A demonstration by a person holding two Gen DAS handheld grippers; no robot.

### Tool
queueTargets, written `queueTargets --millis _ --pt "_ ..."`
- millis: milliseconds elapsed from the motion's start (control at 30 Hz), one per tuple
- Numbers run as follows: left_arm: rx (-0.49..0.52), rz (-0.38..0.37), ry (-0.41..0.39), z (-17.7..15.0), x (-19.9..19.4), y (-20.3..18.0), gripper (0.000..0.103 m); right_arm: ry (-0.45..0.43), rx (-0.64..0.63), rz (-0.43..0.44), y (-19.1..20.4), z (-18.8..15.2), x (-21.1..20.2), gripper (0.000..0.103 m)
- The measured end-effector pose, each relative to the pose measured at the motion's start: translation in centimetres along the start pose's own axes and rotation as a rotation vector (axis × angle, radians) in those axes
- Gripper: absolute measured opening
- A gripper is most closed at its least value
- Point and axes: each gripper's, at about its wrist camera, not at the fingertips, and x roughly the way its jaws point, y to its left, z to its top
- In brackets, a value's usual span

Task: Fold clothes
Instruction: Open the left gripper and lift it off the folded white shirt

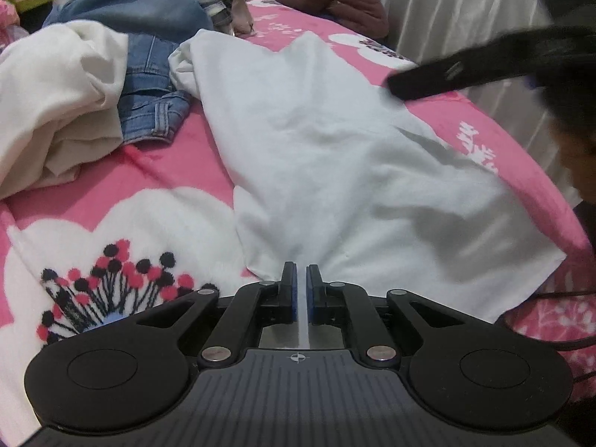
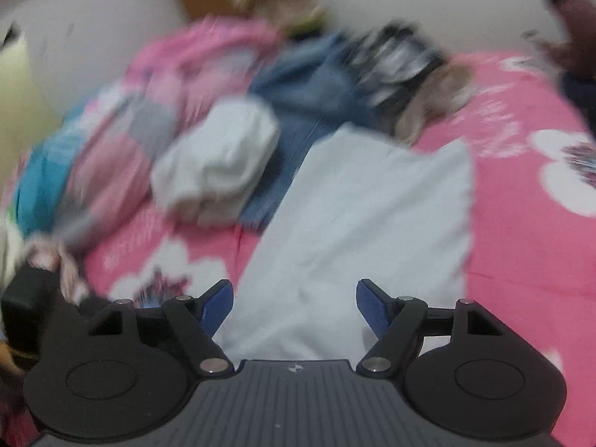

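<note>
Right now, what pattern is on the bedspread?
Pink bedspread with white flowers; clearest in the left wrist view.

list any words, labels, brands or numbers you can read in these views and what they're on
No readable text in either view.
Left hand-held gripper: only a small crosshair mark on its body, no letters.
Right hand-held gripper: same crosshair mark, no letters.
Pink blanket: flower print only, no words.
Right wrist view is too blurred to read anything.
</note>
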Motion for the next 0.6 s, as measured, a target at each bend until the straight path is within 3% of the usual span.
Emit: queueTargets --millis 133,200,333,533,600 --pt "-0.056 -0.033 -0.007 -0.4 0.2 1.0 0.006 0.073 -0.092 -0.018 -0.5 -0.3 3.5 0.075" --pt "-0.062 -0.043 -0.012 -0.6 0.3 1.2 0.006 0.066 -0.093 0.007 -1.6 -0.5 4.4 0.075" --pt "-0.078 -0.078 -0.004 -0.7 0.6 1.9 0.006 -0.005 0.086 0.091 -5.7 1.5 5.2 0.074" --pt "-0.263 -0.18 0.084 1.3 1.0 4.7 0.006 -0.102 0.25 -0.093 -12.1 4.9 6.2 0.071" --pt "-0.316 -0.187 0.051 3.0 0.7 5.6 0.009 -0.103 0.303 -0.096 -13.7 5.9 6.0 0.071"
